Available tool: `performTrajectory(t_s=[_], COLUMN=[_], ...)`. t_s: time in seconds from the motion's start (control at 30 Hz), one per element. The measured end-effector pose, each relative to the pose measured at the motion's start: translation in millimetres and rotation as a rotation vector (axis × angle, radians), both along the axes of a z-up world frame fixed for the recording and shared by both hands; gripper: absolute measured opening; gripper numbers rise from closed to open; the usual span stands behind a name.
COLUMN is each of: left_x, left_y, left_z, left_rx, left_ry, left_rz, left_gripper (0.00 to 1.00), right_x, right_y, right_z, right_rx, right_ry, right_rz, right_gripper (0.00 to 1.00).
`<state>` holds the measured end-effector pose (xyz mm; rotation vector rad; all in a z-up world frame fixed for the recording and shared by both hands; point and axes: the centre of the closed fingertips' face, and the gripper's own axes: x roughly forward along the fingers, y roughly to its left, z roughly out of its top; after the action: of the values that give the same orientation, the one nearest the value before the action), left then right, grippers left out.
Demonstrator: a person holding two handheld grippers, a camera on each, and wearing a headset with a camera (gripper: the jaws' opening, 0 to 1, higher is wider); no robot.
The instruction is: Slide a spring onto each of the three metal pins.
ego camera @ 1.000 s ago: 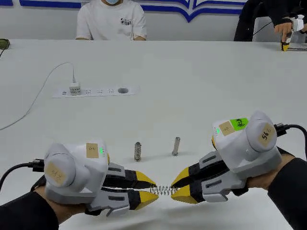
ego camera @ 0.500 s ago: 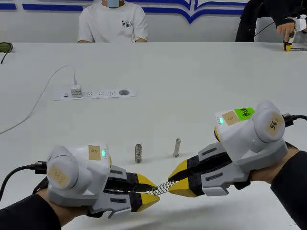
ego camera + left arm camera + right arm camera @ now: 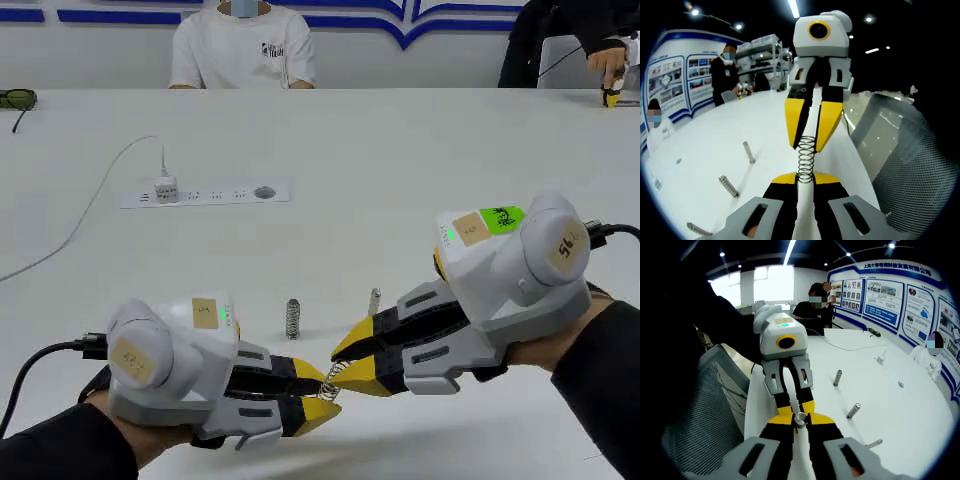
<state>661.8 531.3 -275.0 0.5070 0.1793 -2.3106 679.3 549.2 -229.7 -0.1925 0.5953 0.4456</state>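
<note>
Closer together now, the left claw [image 3: 329, 391] and right claw [image 3: 339, 367] each clench an end of the spring [image 3: 806, 159], squeezed shorter above the white tabletop's [image 3: 400, 170] near edge; a sprung pin [image 3: 293, 318] and a bare pin [image 3: 374, 300] stand behind.

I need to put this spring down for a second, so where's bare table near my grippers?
Bare table runs wide between the power strip and the spring-fitted pin, and across the right side beyond the right gripper. It is crowded where the left gripper meets it on the spring, just before the second pin.
</note>
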Motion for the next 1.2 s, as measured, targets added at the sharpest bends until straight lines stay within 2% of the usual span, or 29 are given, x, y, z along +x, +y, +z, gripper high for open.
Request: performTrajectory(t_s=[0.33,0.63,0.83,0.97,1.2], left_x=[-1.6,-0.8,6.6,12.5,28.0], left_y=[-3.3,-5.1,-4.4,-2.3,2.8], left_z=[-0.4,-0.2,1.5,2.8,4.7], left_rx=[-0.005,-0.018,-0.021,-0.023,-0.028], left_ry=[0.011,0.028,0.054,0.061,0.083], left_rz=[0.005,0.015,0.041,0.06,0.116], left_gripper=[0.11,0.11,0.14,0.17,0.22], right_x=[4.2,3.3,2.9,3.4,0.2], right_y=[0.3,-4.1,-5.8,-7.5,-15.5], right_z=[0.5,-0.2,-0.7,-0.1,0.4], right_rx=[-0.002,-0.002,-0.003,-0.008,-0.014], right_ry=[-0.008,0.007,0.014,0.015,0.02], right_rz=[-0.006,-0.028,-0.035,-0.039,-0.06], right_gripper=[0.11,0.11,0.11,0.11,0.11])
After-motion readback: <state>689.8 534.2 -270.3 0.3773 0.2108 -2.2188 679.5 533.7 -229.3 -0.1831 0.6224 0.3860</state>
